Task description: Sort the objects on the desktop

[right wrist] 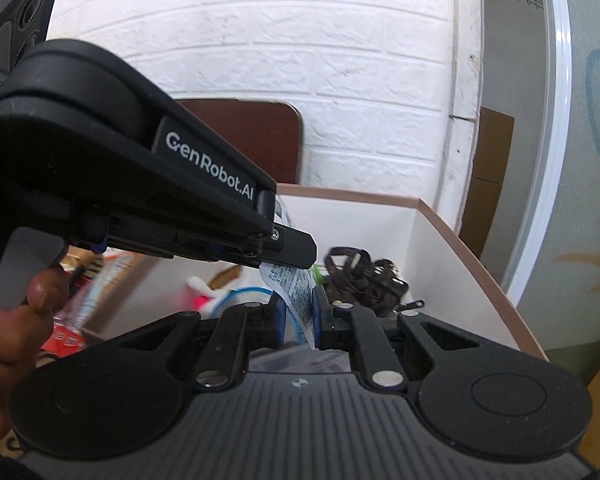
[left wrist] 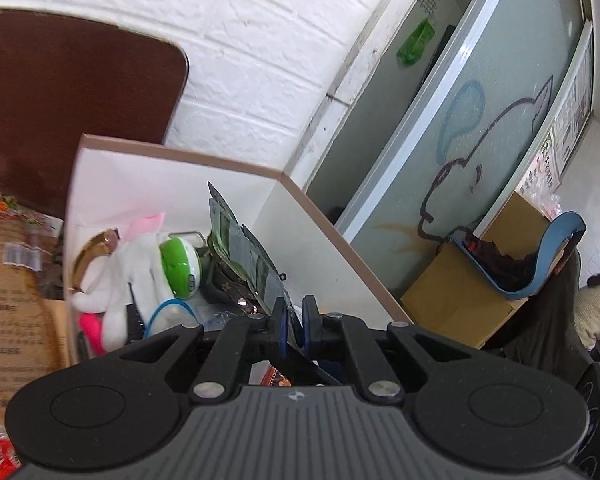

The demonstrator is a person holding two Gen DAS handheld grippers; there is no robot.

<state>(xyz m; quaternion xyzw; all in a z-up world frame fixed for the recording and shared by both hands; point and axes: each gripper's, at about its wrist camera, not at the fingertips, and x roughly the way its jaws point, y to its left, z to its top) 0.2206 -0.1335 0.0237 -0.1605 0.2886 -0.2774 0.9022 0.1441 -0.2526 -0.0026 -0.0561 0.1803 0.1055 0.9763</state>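
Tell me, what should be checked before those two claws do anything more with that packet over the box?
1. Left gripper shut on the packet: ok.
2. Right gripper shut on the same packet: ok.
3. Box ahead of both grippers: ok.
4. Free floor in the box beside the toy and strap: cannot tell, the grippers hide it.
5. Packet untorn: cannot tell, too blurred.
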